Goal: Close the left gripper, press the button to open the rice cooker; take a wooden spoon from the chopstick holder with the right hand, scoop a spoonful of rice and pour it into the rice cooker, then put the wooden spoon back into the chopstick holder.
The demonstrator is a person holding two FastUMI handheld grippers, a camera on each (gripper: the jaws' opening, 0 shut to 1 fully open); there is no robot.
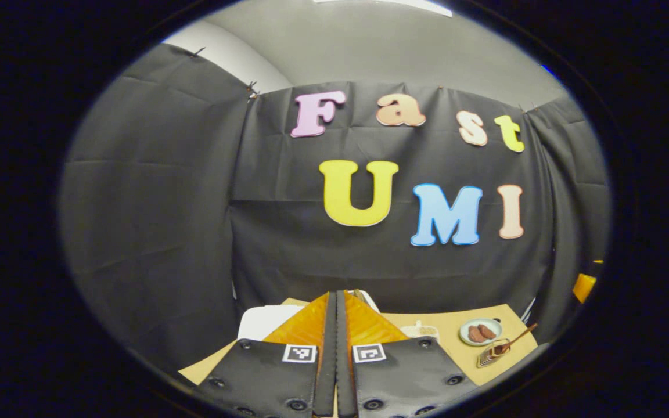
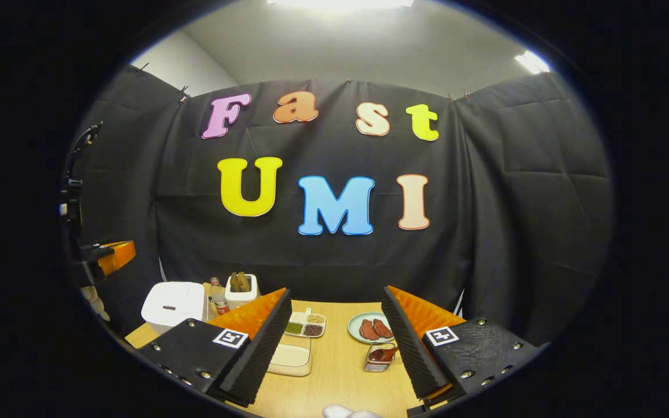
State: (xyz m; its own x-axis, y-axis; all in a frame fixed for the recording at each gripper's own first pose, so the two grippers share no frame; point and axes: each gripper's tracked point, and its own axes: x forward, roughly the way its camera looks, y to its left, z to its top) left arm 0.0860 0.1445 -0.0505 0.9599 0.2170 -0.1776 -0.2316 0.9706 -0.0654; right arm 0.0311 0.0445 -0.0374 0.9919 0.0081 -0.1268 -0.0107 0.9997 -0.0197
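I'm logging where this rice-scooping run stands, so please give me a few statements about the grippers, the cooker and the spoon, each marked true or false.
1. The left gripper has its fingers closed together. True.
2. The rice cooker has its lid up. False: the lid is down, seen in the right gripper view.
3. The right gripper holds the wooden spoon. False: its jaws are wide apart and empty; the spoon rests in the chopstick holder.
4. A plate with brown food sits on the table just behind the chopstick holder. True.
5. The divided dish lies to the right of the plate. False: in the right gripper view it lies to its left.
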